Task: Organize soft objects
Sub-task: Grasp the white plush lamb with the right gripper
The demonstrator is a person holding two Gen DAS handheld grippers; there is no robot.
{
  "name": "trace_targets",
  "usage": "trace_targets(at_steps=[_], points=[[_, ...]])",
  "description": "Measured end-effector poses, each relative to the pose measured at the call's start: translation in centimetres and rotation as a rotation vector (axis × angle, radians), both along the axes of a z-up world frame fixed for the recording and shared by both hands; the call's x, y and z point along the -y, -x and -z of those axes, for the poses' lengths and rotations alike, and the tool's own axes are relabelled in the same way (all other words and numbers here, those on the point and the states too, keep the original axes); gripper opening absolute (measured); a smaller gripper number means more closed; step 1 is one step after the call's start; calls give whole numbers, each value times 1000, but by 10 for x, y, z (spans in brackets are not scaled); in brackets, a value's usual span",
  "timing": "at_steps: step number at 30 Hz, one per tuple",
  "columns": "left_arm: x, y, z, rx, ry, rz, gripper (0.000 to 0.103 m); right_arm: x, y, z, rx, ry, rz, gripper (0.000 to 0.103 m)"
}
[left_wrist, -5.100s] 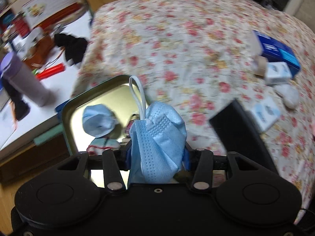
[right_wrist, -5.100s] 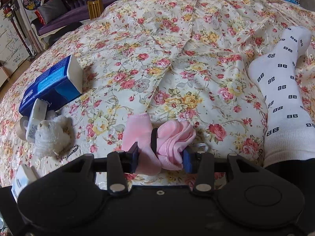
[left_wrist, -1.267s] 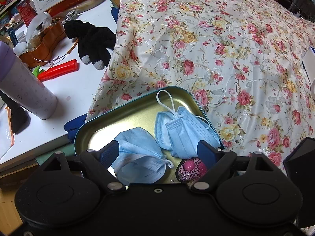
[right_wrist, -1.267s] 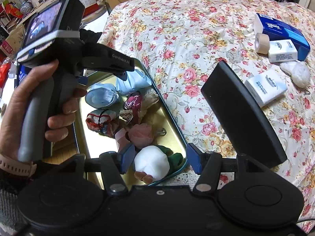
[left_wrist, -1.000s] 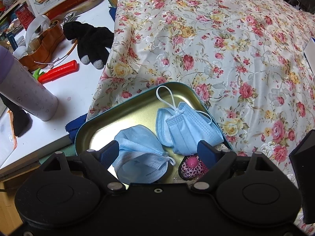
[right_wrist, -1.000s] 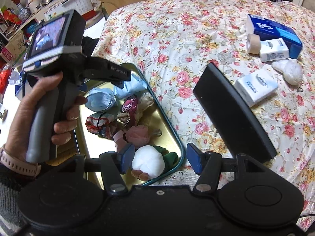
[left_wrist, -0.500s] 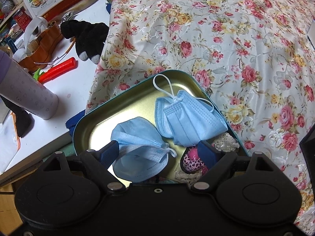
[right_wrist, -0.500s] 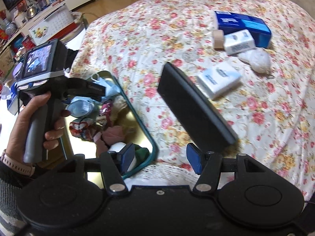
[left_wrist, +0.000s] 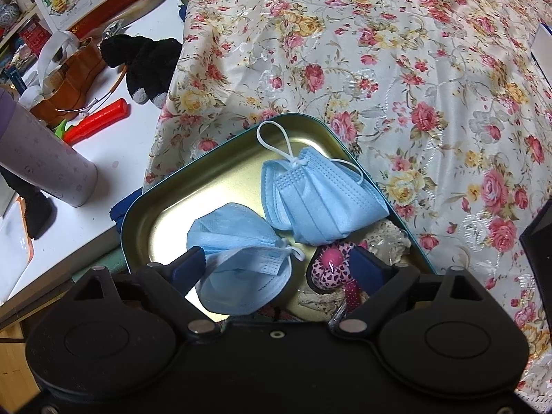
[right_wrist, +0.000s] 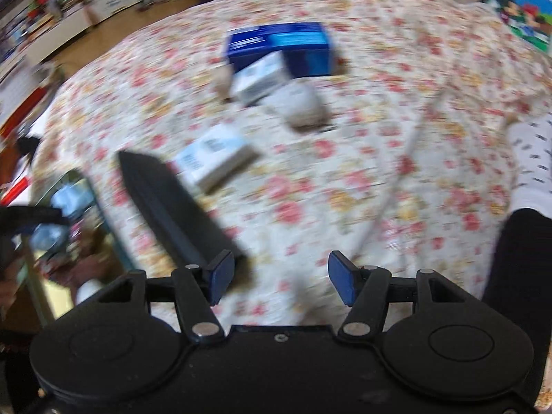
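now the left gripper [left_wrist: 277, 264] hangs over the tin [left_wrist: 162, 193] at the bed's [left_wrist: 396, 69] edge, its jaws apart and just been opening wider, clamped on nothing; the lower mask [left_wrist: 241, 262] lies loose between them. a second mask [left_wrist: 317, 200] rests beside it, one edge draped over the tin's rim, with a pink spotted thing [left_wrist: 329, 269] just next to it. the right gripper [right_wrist: 279, 281] is also apart, its jaws just been opening a little, nothing between them, and it looks out over the bed; its view is badly blurred. what soft things remain to gather seem to lie there: a white fluffy lump [right_wrist: 300, 107] near the boxes [right_wrist: 279, 48].

risks, as i judge them: the draped mask could slide off the rim if the tin is nudged, since the tin sits at the edge by the desk [left_wrist: 114, 145]. a fast sweep could knock the black slab [right_wrist: 172, 214] lying close by. a hasty grab at the lump might catch a box instead.
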State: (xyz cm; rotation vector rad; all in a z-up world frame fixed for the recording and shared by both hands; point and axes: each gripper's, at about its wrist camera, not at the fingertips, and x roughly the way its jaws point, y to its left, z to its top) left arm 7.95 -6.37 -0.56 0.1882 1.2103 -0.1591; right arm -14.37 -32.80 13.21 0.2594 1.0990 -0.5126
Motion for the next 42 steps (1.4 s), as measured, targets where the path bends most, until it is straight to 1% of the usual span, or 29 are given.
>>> trace_targets(at_steps=[5, 10, 15, 17, 19, 22, 25, 30, 31, 34, 36, 38, 39, 40, 42], points=[[4, 1, -1, 9, -7, 8, 88, 35, -3, 5, 5, 30, 64, 60], [8, 4, -5, 20, 6, 21, 88, 61, -20, 13, 9, 27, 70, 61], [14, 8, -9, 31, 17, 37, 88, 82, -51, 21, 29, 0, 55, 64], [17, 9, -10, 35, 20, 41, 88, 89, -66, 24, 45, -1, 44, 67], [20, 10, -11, 40, 17, 44, 88, 95, -84, 26, 63, 12, 29, 74], [24, 10, -11, 47, 9, 50, 88, 101, -109, 31, 71, 41, 22, 75], [25, 10, -13, 54, 9, 51, 88, 111, -134, 38, 73, 42, 21, 81], [23, 10, -18, 72, 31, 37, 88, 118, -165, 54, 49, 64, 2, 81], [23, 10, -20, 76, 35, 35, 88, 120, -169, 57, 43, 68, -1, 83], [25, 10, -22, 86, 38, 35, 88, 123, -175, 67, 28, 55, -7, 83], [28, 11, -23, 92, 35, 41, 88, 127, -177, 71, 30, 25, -13, 82], [32, 14, -27, 101, 35, 53, 88, 129, -175, 74, 34, 7, -22, 72], [34, 16, -30, 109, 38, 61, 88, 127, -174, 74, 38, -12, -36, 60], [36, 17, -33, 118, 40, 68, 88, 126, -172, 72, 45, -33, -54, 54], [41, 19, -40, 128, 46, 78, 88, 124, -170, 70, 45, -42, -76, 47]])
